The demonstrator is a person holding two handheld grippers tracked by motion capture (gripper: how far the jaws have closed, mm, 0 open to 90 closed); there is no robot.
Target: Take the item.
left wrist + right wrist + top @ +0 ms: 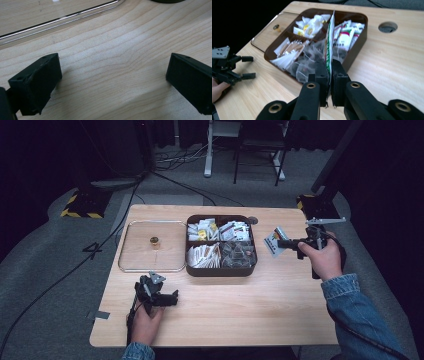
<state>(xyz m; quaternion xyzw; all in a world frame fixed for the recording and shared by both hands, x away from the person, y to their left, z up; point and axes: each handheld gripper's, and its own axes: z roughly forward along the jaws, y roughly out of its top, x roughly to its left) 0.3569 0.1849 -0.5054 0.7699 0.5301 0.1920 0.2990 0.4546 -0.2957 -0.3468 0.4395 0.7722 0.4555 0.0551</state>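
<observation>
White sachet (329, 40) with green and red print is pinched edge-on between the pressed-together jaws of the right hand-held gripper (329, 75); in the high view the same sachet (274, 241) sits at right centre of the frame, held off the counter (240, 310), just right of the brown box. Brown four-compartment box (220, 271) lies at centre frame: white and yellow packets in the upper left cell, white packets with red and green print upper right, white sticks with brown ends lower left, clear wrapped pieces lower right. Clear lid (152, 247) with a small gold knob (154, 240) lies flat on the counter, touching or just beside the box's left side. Left hand-held gripper (172, 297) is at lower left of the frame, low over bare wood; its jaws stand wide apart with nothing between them, as the left gripper view confirms (113, 80). Round cable hole (387, 26) shows in the counter beyond the box.
</observation>
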